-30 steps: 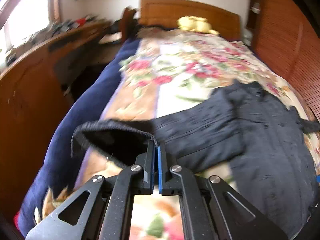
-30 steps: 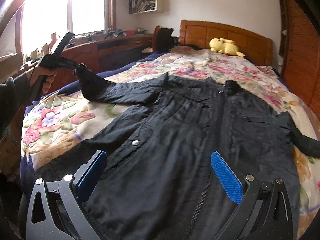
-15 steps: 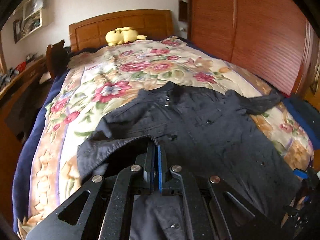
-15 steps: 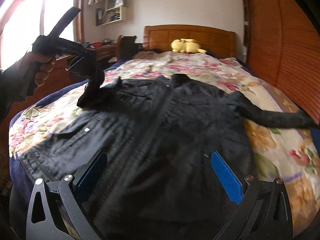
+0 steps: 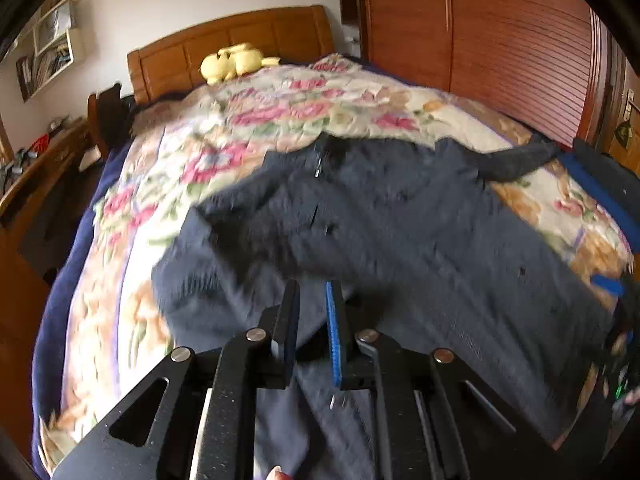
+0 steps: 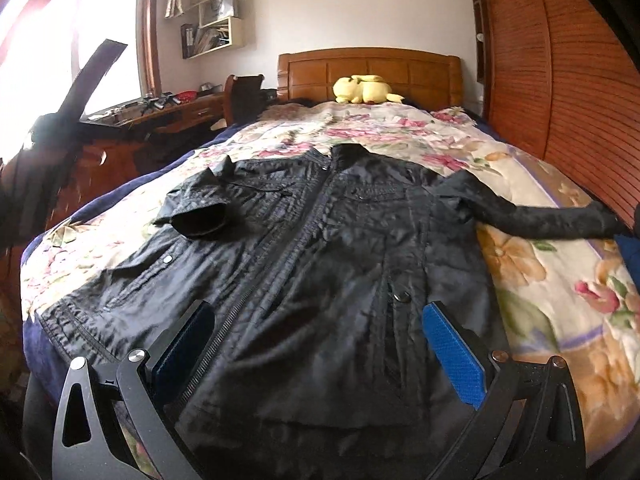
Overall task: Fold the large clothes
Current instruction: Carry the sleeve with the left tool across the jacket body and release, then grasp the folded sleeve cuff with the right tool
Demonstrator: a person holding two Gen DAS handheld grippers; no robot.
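Observation:
A black jacket [image 6: 340, 248] lies face up on the floral quilt [image 6: 540, 280], collar toward the headboard. Its left sleeve [image 6: 198, 222] is folded in and rests on the chest, cuff open toward me. The right sleeve [image 6: 540, 218] stretches out sideways to the quilt's edge. My left gripper [image 5: 312, 292] hovers over the blurred jacket [image 5: 400, 232]; its jaws are opening, with a narrow gap and nothing pinched between them. My right gripper [image 6: 320, 320] stands wide open just above the jacket's lower front, holding nothing.
A yellow plush toy [image 6: 362, 88] sits by the wooden headboard [image 6: 368, 68]. A slatted wooden wardrobe [image 6: 580, 100] runs along the right side of the bed. A cluttered desk [image 6: 172, 112] and a chair [image 6: 244, 92] stand to the left under the window.
The left gripper carried the left sleeve inward over the jacket, then its jaws parted and the sleeve dropped onto the chest. The right gripper stayed open and swung slightly toward the bed's middle.

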